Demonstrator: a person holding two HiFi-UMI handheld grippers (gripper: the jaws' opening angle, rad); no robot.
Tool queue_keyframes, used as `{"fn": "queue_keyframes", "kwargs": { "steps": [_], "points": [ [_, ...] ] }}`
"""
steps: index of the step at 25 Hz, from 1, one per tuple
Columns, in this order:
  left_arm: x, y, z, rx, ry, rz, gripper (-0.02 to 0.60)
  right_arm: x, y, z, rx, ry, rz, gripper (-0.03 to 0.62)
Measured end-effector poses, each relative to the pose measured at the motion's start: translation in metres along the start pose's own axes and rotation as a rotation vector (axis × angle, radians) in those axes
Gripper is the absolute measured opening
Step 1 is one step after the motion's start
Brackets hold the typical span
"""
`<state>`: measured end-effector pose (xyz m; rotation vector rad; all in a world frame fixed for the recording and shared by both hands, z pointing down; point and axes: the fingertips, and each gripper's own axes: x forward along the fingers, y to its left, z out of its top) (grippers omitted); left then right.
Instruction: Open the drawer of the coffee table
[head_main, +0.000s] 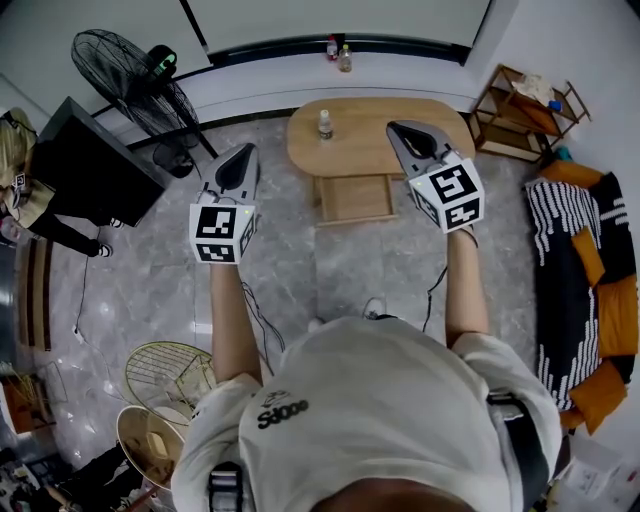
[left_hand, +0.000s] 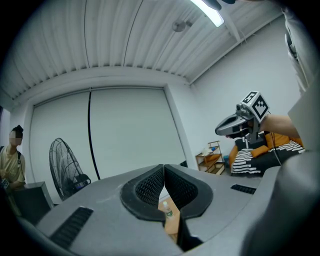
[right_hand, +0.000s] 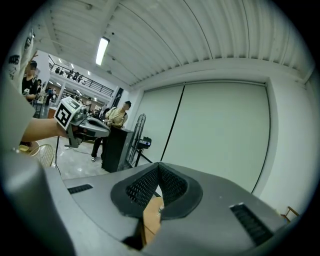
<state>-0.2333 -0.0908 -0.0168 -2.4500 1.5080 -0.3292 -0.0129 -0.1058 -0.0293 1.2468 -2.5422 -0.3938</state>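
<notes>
Inspection of present state: the left gripper (head_main: 244, 152) and the right gripper (head_main: 395, 128) are both held out level in front of the person, side by side and well apart, each pointing toward the coffee table (head_main: 350, 150). In its own view each shows its ribbed pads pressed together with nothing between them, so both tools are closed and empty. In my judgement the level, forward carriage suits lining up on the table's near side, where the drawer (head_main: 354, 197) sits. Neither gripper touches the table. The drawer shows as a rectangular wooden box below the middle of the near edge of the oval top. The steep head view does not settle whether this is its closed front or the box drawn out. The scene therefore fits either closed tools approaching a shut drawer or tools withdrawn from one already pulled, and no handle can be made out. Contents of the drawer: not visible. On the top, a small bottle (head_main: 324, 124) stands upright, left of centre toward the far edge, clear of both tools. Two further bottles (head_main: 338, 52) stand on the ledge at the far wall.
</notes>
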Motion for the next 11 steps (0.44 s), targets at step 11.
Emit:
{"fn": "queue_keyframes", "kwargs": {
  "steps": [11],
  "points": [
    [0.0013,0.0032,-0.0041,-0.013,-0.002,0.021,0.018,0.0030,0.0013,-0.0064,-0.018,0.018,0.003,0.005]
  ]
}}
